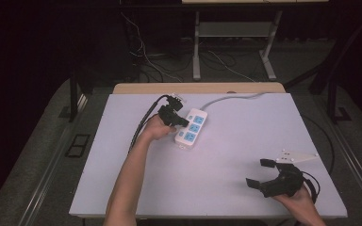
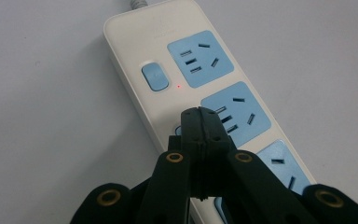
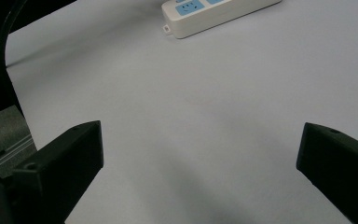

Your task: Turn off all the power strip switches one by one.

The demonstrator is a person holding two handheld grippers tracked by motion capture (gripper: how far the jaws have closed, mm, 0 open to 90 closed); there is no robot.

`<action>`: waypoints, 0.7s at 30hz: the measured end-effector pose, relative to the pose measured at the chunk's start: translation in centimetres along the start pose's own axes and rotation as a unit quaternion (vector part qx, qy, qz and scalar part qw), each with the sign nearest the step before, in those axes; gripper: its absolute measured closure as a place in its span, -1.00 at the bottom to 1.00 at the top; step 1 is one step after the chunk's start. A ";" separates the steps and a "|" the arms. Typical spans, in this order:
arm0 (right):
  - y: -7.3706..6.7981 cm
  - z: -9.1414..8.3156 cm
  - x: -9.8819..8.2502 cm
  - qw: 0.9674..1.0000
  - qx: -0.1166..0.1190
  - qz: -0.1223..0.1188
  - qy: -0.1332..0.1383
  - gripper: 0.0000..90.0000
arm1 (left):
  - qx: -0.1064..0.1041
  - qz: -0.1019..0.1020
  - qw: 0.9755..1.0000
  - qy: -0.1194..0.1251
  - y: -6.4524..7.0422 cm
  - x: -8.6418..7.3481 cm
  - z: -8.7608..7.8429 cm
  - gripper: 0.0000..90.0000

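A white power strip [image 1: 191, 128] with blue sockets lies on the pale table, its grey cord running off to the back right. My left gripper [image 1: 185, 121] is shut with nothing between its jaws, its tip resting over the strip. In the left gripper view the shut tip [image 2: 200, 113] sits by the middle blue socket [image 2: 235, 113], over the spot below the blue switch [image 2: 154, 76]; a small red light [image 2: 179, 86] glows beside that switch. My right gripper [image 1: 258, 173] is open and empty near the table's front right. The end of the power strip [image 3: 214, 10] appears far off in the right gripper view.
The table's front edge [image 1: 207, 215] runs close under the right hand. A black cable [image 1: 141, 125] trails from the left gripper towards the left. Beyond the table's back edge stand a desk frame [image 1: 231, 42] and loose floor cables.
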State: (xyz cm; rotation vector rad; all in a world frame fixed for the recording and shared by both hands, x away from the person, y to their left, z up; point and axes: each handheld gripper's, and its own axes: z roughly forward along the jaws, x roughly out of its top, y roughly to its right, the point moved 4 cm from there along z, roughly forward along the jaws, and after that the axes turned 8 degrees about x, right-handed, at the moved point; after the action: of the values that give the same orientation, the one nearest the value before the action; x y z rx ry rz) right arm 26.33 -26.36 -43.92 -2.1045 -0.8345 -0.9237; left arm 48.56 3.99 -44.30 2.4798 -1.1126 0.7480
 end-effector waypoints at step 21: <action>0.0 0.2 0.0 1.000 0.000 0.000 -0.002 -0.99 | 0.006 -0.018 1.000 0.014 0.2 -0.5 0.0 0.99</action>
State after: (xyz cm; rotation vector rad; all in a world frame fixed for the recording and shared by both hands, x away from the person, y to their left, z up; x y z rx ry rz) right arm 26.42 -26.22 -43.99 -2.1070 -0.8357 -0.9191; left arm 48.11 4.22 -44.56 2.4844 -1.0541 0.7784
